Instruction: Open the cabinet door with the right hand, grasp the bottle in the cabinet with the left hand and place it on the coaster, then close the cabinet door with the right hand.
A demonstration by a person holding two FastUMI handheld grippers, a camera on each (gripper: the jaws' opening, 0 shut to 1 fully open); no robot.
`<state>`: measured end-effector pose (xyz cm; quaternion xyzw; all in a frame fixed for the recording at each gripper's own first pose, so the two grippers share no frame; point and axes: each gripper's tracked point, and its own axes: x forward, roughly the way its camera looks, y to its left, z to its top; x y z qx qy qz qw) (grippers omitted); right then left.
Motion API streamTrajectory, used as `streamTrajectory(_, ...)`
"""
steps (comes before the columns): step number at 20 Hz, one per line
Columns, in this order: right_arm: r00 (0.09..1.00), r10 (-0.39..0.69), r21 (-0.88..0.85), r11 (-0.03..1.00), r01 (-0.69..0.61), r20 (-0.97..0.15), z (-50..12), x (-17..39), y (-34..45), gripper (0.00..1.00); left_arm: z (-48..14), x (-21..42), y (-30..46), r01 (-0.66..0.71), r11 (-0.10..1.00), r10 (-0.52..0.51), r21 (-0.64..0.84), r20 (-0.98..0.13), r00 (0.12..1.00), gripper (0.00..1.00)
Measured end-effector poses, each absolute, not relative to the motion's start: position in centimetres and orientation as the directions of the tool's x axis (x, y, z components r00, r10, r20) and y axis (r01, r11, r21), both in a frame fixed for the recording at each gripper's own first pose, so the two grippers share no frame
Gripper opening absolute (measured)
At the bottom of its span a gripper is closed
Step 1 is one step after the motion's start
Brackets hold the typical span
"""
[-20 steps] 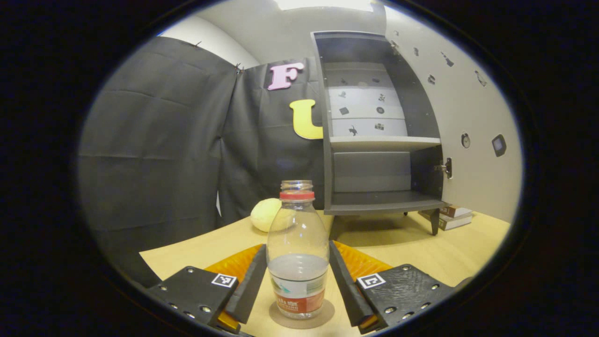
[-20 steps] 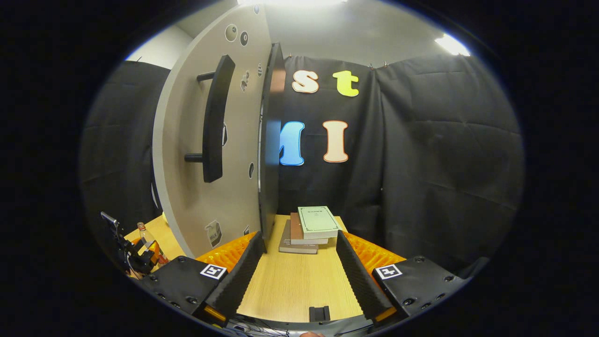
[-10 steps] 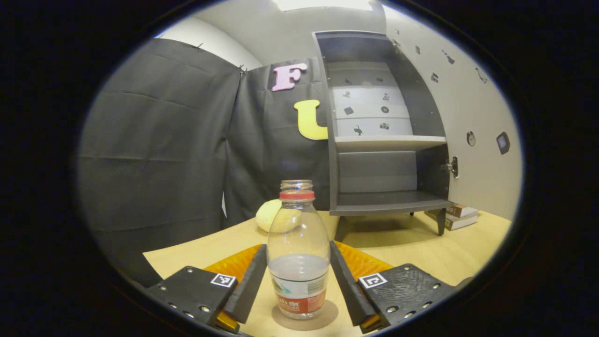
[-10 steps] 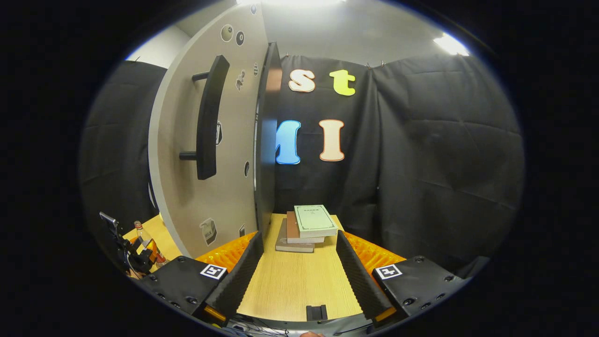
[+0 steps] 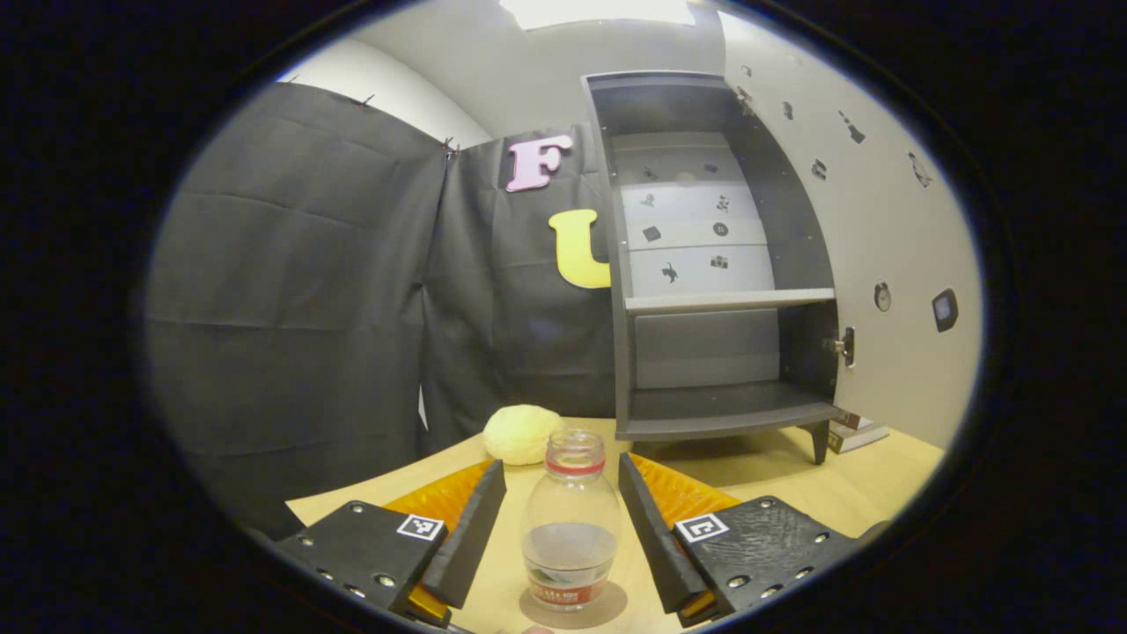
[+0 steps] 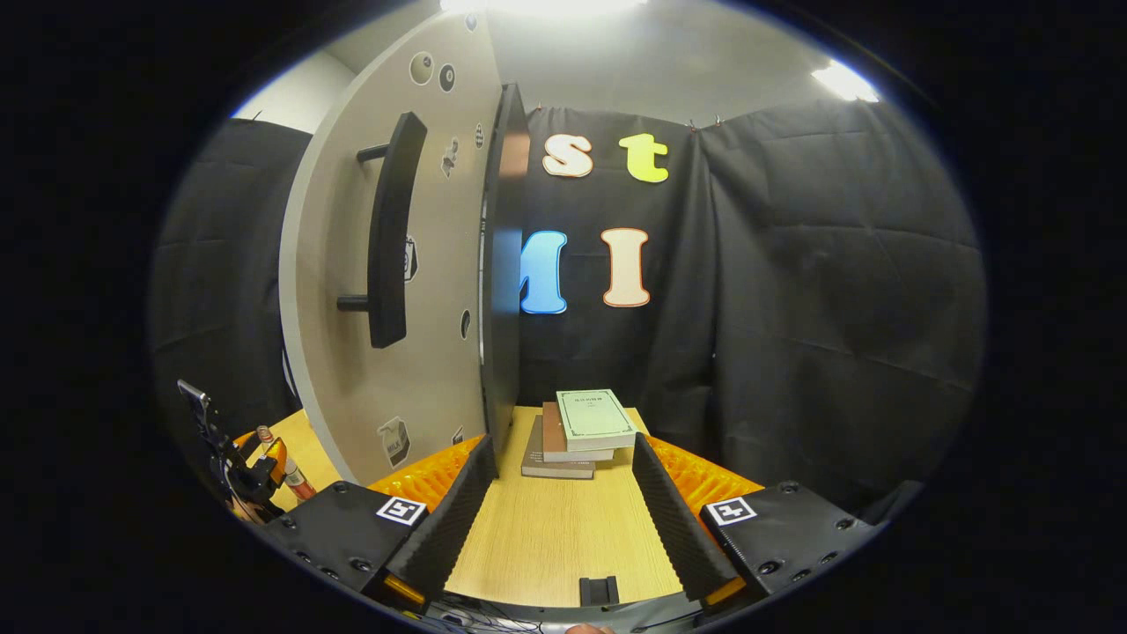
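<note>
Left gripper [image 5: 563, 537]: fingers apart, clear of bottle [image 5: 571, 528] on both sides. Bottle upright on coaster [image 5: 607, 602], between fingers, uncapped, part-filled. Judged light, thin-walled, smooth; liquid shifts and may spill if tilted; best held at mid-body above label, gentle squeeze. Right gripper [image 6: 561, 519]: fingers apart, holding nothing; open cabinet door [image 6: 387, 291] ahead-left, its handle [image 6: 387, 242] the likely grip point for closing. Cabinet [image 5: 713, 264] ahead-right of left gripper.

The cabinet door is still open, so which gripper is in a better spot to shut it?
Probably the right gripper. It is open, holds nothing, and the cabinet door with its handle is just ahead. The left gripper straddles the bottle on the coaster.
</note>
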<state>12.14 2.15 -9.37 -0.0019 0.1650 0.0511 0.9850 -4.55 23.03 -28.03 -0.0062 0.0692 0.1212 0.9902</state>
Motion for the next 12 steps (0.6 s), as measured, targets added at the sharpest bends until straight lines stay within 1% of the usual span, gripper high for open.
streamTrajectory(1, 0.942, 0.098, 0.022, 0.995, -0.096, -0.321, -9.2, 12.1, 1.9, 0.99, -27.1, -4.4, 23.0, -0.238, 0.971, 0.236, 0.004, -0.130, 0.963, 0.77)
streamTrajectory(2, 0.944, 0.095, 0.033, 0.995, -0.090, -0.315, -9.0, 12.1, 1.6, 0.99, -26.2, -4.4, 23.0, -0.234, 0.972, 0.232, 0.003, -0.120, 0.965, 0.80)
streamTrajectory(3, 0.947, 0.093, 0.045, 0.996, -0.083, -0.308, -8.7, 12.0, 1.3, 0.99, -25.1, -4.5, 22.9, -0.230, 0.973, 0.229, 0.002, -0.111, 0.967, 0.77)
streamTrajectory(6, 0.950, 0.098, 0.090, 0.993, -0.075, -0.295, -7.8, 12.0, 0.7, 1.00, -21.4, -4.8, 23.1, -0.230, 0.973, 0.231, 0.012, -0.081, 0.970, 0.77)
streamTrajectory(7, 0.952, 0.101, 0.105, 0.992, -0.073, -0.288, -7.4, 12.1, 0.5, 1.00, -20.0, -5.0, 23.1, -0.232, 0.972, 0.233, 0.026, -0.072, 0.970, 0.80)
streamTrajectory(8, 0.955, 0.102, 0.121, 0.990, -0.071, -0.278, -6.9, 12.1, 0.2, 0.99, -18.5, -5.1, 23.2, -0.231, 0.972, 0.234, 0.044, -0.064, 0.970, 0.77)
streamTrajectory(12, 0.967, 0.107, 0.190, 0.980, -0.063, -0.232, -4.9, 13.0, -0.6, 0.98, -12.6, -5.9, 22.2, -0.182, 0.981, 0.184, 0.069, -0.039, 0.982, 0.77)
